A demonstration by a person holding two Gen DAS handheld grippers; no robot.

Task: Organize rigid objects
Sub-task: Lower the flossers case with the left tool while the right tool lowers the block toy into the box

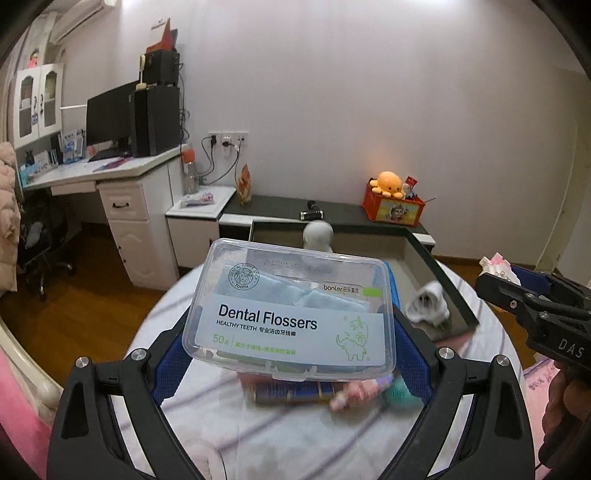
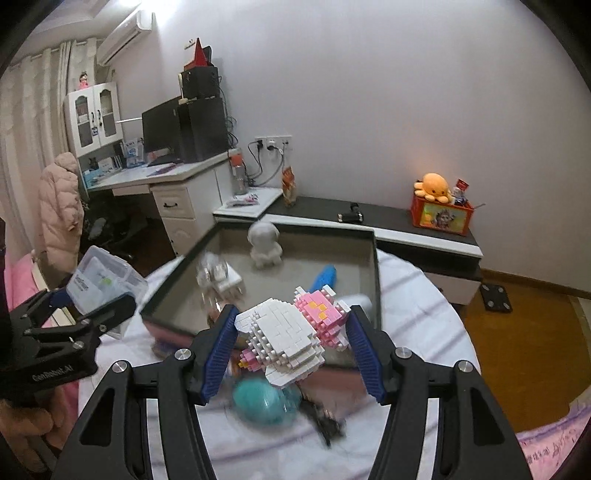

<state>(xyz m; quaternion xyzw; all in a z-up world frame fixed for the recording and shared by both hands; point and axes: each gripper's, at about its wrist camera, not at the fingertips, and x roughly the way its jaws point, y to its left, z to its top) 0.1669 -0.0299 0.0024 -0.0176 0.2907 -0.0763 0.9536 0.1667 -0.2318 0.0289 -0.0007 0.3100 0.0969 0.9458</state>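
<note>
Left wrist view: left gripper (image 1: 291, 325) clamps the stiff, slippery floss box (image 1: 291, 306) at its sides; right gripper (image 2: 291, 332) clamps a fragile brick figure (image 2: 288, 332) across its body.

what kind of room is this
Most likely a bedroom or study at home: a white desk with a dark monitor, a wall air conditioner, and an orange plush octopus on a toy box on the low cabinet.

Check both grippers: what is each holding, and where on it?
The left gripper clamps the clear floss box by its two short ends. The right gripper holds the white and pink brick figure across its sides.
</note>
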